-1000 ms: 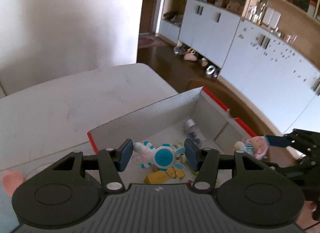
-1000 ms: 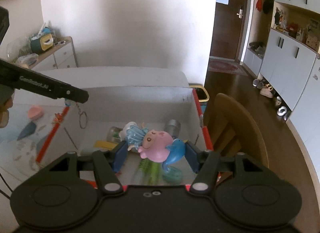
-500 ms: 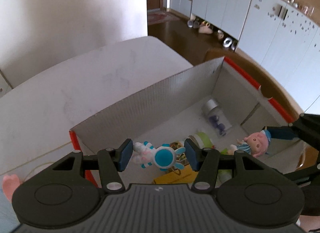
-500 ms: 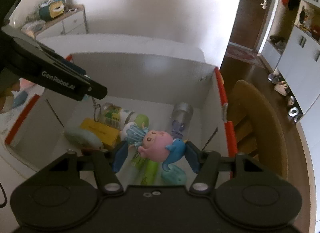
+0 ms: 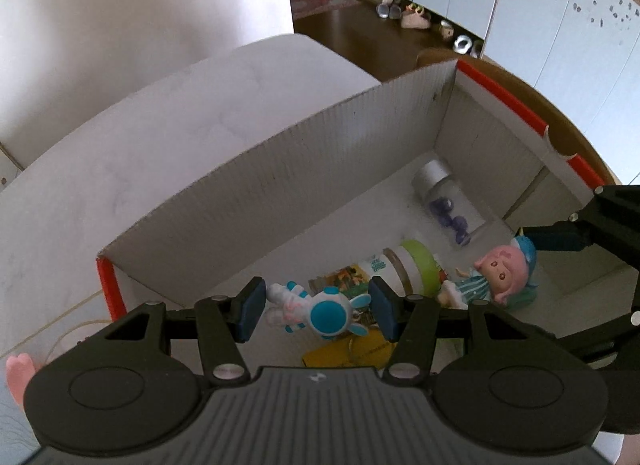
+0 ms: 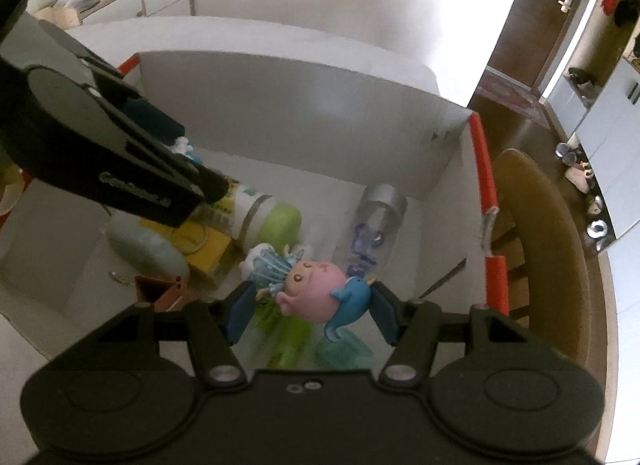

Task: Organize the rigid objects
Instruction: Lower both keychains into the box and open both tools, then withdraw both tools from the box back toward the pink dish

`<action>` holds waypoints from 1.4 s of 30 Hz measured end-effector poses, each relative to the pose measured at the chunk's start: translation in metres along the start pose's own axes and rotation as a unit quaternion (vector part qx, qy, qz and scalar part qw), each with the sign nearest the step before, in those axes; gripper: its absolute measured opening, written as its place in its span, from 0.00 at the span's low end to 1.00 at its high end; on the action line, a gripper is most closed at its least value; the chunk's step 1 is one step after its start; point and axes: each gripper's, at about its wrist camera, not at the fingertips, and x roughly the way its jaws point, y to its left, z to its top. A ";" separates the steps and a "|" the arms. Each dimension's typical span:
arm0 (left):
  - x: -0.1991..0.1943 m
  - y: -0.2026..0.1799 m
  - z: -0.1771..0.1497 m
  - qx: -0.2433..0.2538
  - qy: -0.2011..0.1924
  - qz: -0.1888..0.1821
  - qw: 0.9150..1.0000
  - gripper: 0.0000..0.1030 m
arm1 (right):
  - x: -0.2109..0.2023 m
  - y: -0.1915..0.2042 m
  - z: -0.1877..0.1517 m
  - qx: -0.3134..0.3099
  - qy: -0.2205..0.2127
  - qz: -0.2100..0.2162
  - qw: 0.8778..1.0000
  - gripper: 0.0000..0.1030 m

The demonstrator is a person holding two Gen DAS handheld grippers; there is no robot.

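Observation:
My left gripper (image 5: 318,311) is shut on a small white and blue rabbit figure (image 5: 316,308), held over the near end of an open cardboard box (image 5: 304,157) with red rims. My right gripper (image 6: 312,301) is shut on a pink-headed doll (image 6: 310,291) in a blue striped dress, hanging over the same box; the doll (image 5: 500,275) also shows at the right of the left wrist view. In the right wrist view the left gripper (image 6: 120,169) reaches in from the left, above the box's contents.
On the box floor lie a green-capped bottle (image 6: 264,217), a clear jar with purple pieces (image 6: 374,221), a yellow packet (image 6: 204,241), a pale blue oval case (image 6: 148,253) and green items. A wooden chair (image 6: 540,233) stands beside the box. White table (image 5: 120,153) stretches behind.
Both grippers have sunk and tipped downward over the box, each keeping its toy. The box interior now fills far more of both views.

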 end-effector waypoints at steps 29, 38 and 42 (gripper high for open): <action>-0.030 0.009 -0.018 -0.025 -0.005 -0.030 0.999 0.63 | -0.059 -0.001 -0.018 0.044 -0.053 0.032 0.997 0.66; -0.068 0.019 -0.031 -0.043 -0.049 -0.046 0.997 0.63 | -0.086 0.003 -0.015 0.072 -0.079 0.055 0.993 0.68; -0.086 0.025 -0.039 -0.052 -0.070 -0.056 0.995 0.63 | -0.099 0.007 -0.013 0.085 -0.094 0.067 0.990 0.71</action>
